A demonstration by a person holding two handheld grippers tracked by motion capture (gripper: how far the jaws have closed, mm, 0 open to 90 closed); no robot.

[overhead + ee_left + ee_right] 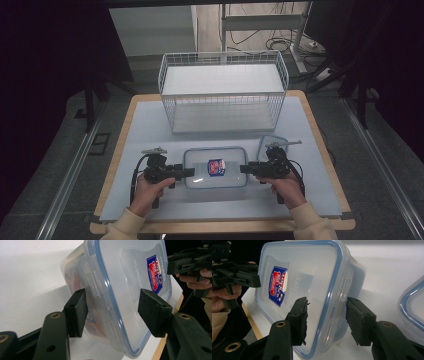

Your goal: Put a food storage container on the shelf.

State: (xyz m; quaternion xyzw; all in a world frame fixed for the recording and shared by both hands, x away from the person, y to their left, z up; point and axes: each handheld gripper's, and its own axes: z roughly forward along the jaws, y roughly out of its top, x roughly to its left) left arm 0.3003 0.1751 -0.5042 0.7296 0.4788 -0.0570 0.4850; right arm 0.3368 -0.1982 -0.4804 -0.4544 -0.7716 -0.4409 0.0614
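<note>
From above, we had the lidded box (216, 167) lying flat at the lower centre of the frame, on the pale mat (145, 130) that covered the table. We held the left gripper (186, 172) at its left end and the right gripper (244, 169) at its right end, one at each short side, which we judged the steadiest way to hold or lift a wide, shallow container level. A wire basket (223, 92) stood beyond it in the upper centre, and a second lid (272, 145) lay just right of the box.

In the left gripper view, our two black pads (76, 312) straddled the box's end (110, 290), one beside the latch flap, the other over the lid's top face. A gap showed at each pad, so the jaws were partly spread around the rim, not yet pinching it.

In the right gripper view, the pads (299, 320) bracketed the opposite end (312, 285) the same way, one over the lid, one beside the side wall. We could not tell for certain whether either pad touched; they looked half-spread, set to clamp the rim.
</note>
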